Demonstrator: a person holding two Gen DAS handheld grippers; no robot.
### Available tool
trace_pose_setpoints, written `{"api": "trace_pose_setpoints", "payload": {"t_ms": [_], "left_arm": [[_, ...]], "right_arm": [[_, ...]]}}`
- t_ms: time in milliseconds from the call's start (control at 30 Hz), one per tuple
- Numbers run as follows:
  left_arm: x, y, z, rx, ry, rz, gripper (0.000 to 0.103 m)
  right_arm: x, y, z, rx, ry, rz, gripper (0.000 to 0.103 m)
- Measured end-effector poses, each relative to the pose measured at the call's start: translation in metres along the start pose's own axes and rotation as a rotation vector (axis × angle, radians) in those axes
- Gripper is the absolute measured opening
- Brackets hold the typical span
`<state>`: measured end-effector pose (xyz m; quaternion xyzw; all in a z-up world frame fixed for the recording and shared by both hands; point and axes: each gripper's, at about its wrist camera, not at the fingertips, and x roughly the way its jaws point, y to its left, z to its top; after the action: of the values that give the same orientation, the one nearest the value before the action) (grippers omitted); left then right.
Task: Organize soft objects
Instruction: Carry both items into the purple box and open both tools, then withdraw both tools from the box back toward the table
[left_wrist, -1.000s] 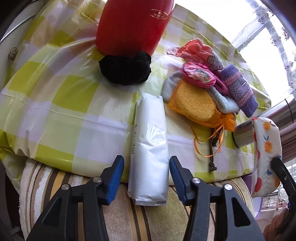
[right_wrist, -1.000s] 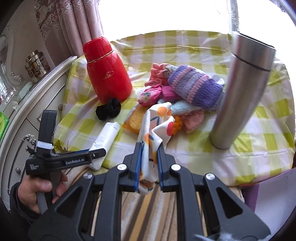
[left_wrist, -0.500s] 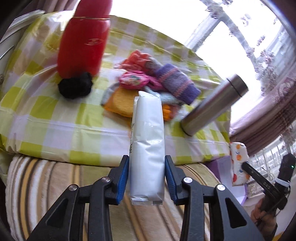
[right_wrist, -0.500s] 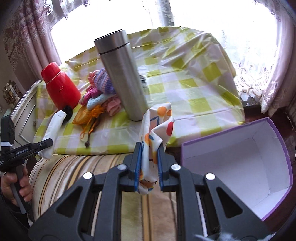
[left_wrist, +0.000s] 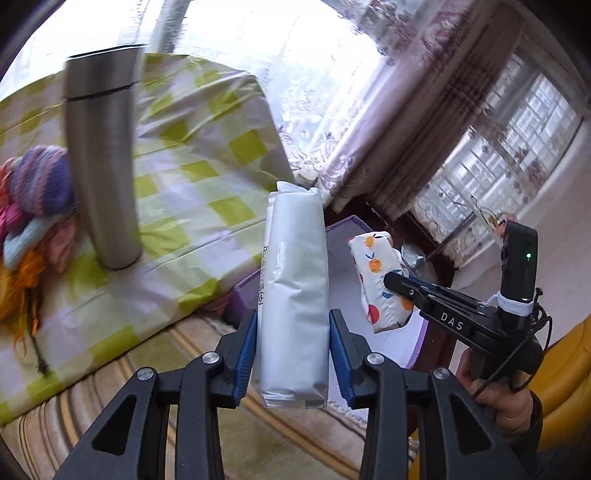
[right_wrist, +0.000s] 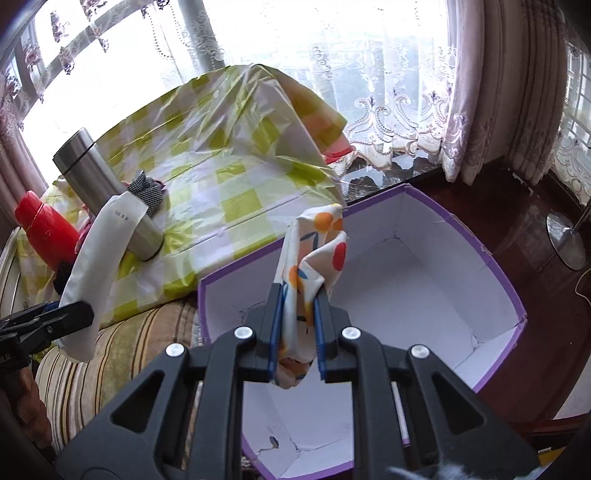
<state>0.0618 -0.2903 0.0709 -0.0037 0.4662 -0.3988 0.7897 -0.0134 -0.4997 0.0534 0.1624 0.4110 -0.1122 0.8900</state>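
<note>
- The right gripper (right_wrist: 295, 328) is clamped on a fruit-print fabric pouch (right_wrist: 314, 266), which stands up between its blue pads (right_wrist: 275, 325) over the open purple box (right_wrist: 509, 291), close to the box's near-left wall.
- The left gripper (left_wrist: 291, 354) squeezes a white plastic-wrapped pack (left_wrist: 295, 295) by its lower end; the pack stands upright between the pads, off the table, with the box's near corner behind it.
- The box has white inner walls and a white floor, and it sits just beside the table's right edge, on dark flooring.
- A striped cushion (right_wrist: 122, 339) lies along the table's front edge.
- On the table's green-checked cloth (right_wrist: 229, 184), a steel flask (left_wrist: 99, 162) stands near the front edge.
- Left of the flask lies a heap of soft things, with a purple striped knit item (left_wrist: 40, 181) on top.
- A red thermos (right_wrist: 44, 229) stands at the table's far-left end.
- Lace curtains (right_wrist: 388, 92) hang behind the table.
</note>
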Motion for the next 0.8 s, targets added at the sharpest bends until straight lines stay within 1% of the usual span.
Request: {"api": "trace_pose_setpoints", "payload": {"t_ms": [100, 167, 267, 333, 367, 400, 467, 533, 567, 633, 700, 800], "left_arm": [[0.033, -0.034, 0.012, 0.072, 0.052, -0.034, 0.039], [0.054, -0.054, 0.017, 0.111, 0.079, -0.045, 0.039], [0.076, -0.074, 0.021, 0.157, 0.107, -0.062, 0.040], [0.088, -0.084, 0.024, 0.182, 0.114, -0.065, 0.043], [0.093, -0.088, 0.025, 0.193, 0.119, -0.063, 0.048], [0.096, -0.090, 0.027, 0.198, 0.118, -0.052, 0.057], [0.099, -0.092, 0.027, 0.192, 0.099, -0.026, 0.066], [0.094, -0.090, 0.026, 0.177, 0.069, -0.028, 0.066], [0.091, -0.089, 0.025, 0.185, 0.049, -0.026, 0.066], [0.083, -0.089, 0.022, 0.230, 0.019, 0.010, 0.066], [0.076, -0.086, 0.020, 0.253, -0.006, 0.047, 0.066], [0.061, -0.075, 0.015, 0.257, -0.039, 0.094, 0.066]], "right_arm": [[0.002, -0.023, 0.000, 0.041, 0.004, -0.034, 0.019], [0.002, -0.037, -0.001, 0.062, 0.003, -0.057, 0.019], [0.000, -0.054, -0.001, 0.094, -0.003, -0.087, 0.021], [-0.001, -0.064, -0.001, 0.110, -0.009, -0.103, 0.021], [0.000, -0.068, -0.001, 0.118, -0.009, -0.111, 0.021], [0.001, -0.071, 0.000, 0.127, -0.011, -0.119, 0.023], [0.002, -0.077, -0.001, 0.147, -0.012, -0.145, 0.032], [0.001, -0.080, -0.001, 0.155, -0.020, -0.161, 0.049], [0.000, -0.079, -0.001, 0.152, -0.029, -0.167, 0.052], [-0.002, -0.076, -0.001, 0.133, -0.043, -0.175, 0.057], [-0.002, -0.072, -0.001, 0.117, -0.049, -0.172, 0.059], [-0.002, -0.065, -0.001, 0.100, -0.049, -0.161, 0.060]]}}
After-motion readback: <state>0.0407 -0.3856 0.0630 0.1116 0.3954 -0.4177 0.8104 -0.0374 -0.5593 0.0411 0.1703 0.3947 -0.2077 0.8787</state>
